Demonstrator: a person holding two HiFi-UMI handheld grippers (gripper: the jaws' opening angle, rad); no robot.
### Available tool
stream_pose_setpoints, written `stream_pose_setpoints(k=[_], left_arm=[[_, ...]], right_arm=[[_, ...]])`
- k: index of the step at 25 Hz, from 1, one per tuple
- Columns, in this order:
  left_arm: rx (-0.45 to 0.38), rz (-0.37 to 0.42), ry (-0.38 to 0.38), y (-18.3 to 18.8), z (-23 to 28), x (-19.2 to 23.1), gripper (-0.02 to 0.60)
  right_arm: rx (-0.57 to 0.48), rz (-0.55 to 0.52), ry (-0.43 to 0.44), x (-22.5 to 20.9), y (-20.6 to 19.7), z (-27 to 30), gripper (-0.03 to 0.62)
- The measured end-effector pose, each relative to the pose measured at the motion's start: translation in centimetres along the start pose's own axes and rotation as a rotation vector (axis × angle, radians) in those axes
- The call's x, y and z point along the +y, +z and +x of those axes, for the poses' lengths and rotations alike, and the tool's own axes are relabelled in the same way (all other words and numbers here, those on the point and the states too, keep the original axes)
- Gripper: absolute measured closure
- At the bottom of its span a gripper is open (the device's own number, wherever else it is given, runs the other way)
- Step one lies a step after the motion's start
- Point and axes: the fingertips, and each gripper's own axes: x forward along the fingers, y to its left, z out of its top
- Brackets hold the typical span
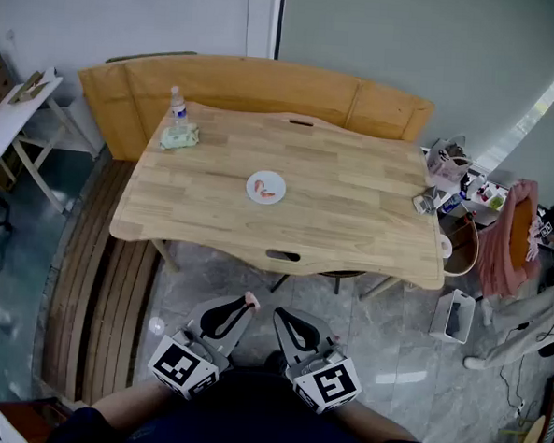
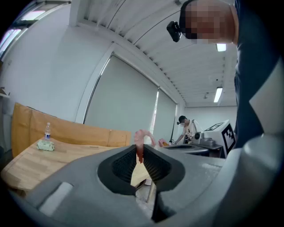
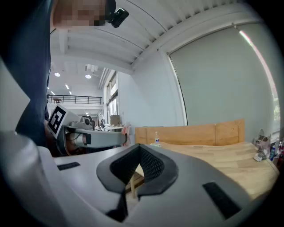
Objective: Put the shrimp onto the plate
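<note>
A small white plate (image 1: 253, 179) sits near the middle of the wooden table (image 1: 352, 211), with a pink shrimp (image 1: 268, 194) lying on it. My left gripper (image 1: 247, 305) is held low in front of the table's near edge, shut on another pink shrimp (image 1: 251, 299). In the left gripper view that shrimp (image 2: 141, 141) sticks up from between the closed jaws of the left gripper (image 2: 139, 150). My right gripper (image 1: 279, 316) is beside it, just to the right, shut with nothing in it; the right gripper (image 3: 138, 150) shows its jaws closed together.
A water bottle (image 1: 177, 106) and a green packet (image 1: 180, 138) stand at the table's far left corner. A curved wooden bench (image 1: 239, 81) wraps the far and left sides. Bags and clutter (image 1: 452, 164) crowd the right end, and a person (image 1: 523, 325) is on the floor there.
</note>
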Motion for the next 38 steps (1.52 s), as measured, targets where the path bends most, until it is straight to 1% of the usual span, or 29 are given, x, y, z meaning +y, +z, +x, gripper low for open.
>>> stream_pose_setpoints(k=[8,13,16,19,23,26,29,34,38], left_arm=[[0.001,-0.001,-0.001,0.1,0.4,0.1,0.529],[0.003,-0.001,0.007,0.1,0.9,0.2,0.529],[0.005,0.002,0.016,0.3,1.5,0.1,0.529],[0.002,0.011,0.034,0.4,2.4,0.0,0.529],[-0.007,0.025,0.071,-0.1,3.5,0.2,0.529],[-0.012,0.021,0.102,-0.5,4.1,0.2,0.529],[-0.005,0.015,0.117,-1.0,4.7,0.1,0.529],[-0.008,0.019,0.112,-0.8,6.3,1.7,0.529],[-0.020,0.019,0.098,-0.2,8.0,4.2,0.529]], right_arm=[[-0.002,-0.002,0.005,-0.3,0.1,0.3,0.585],[-0.031,-0.010,0.029,-0.4,0.5,0.5,0.585],[-0.014,0.009,0.027,-1.3,0.4,0.2,0.585],[-0.013,0.021,0.031,-2.6,0.4,-0.2,0.585],[-0.026,0.008,0.052,-4.2,0.2,-0.5,0.585],[-0.023,0.002,0.070,-5.1,-0.3,-0.8,0.585],[-0.009,0.008,0.079,-6.0,-0.9,-1.0,0.585],[0.008,0.005,0.073,-7.9,-1.2,0.4,0.585],[0.005,0.009,0.041,-9.7,-0.9,2.7,0.585]])
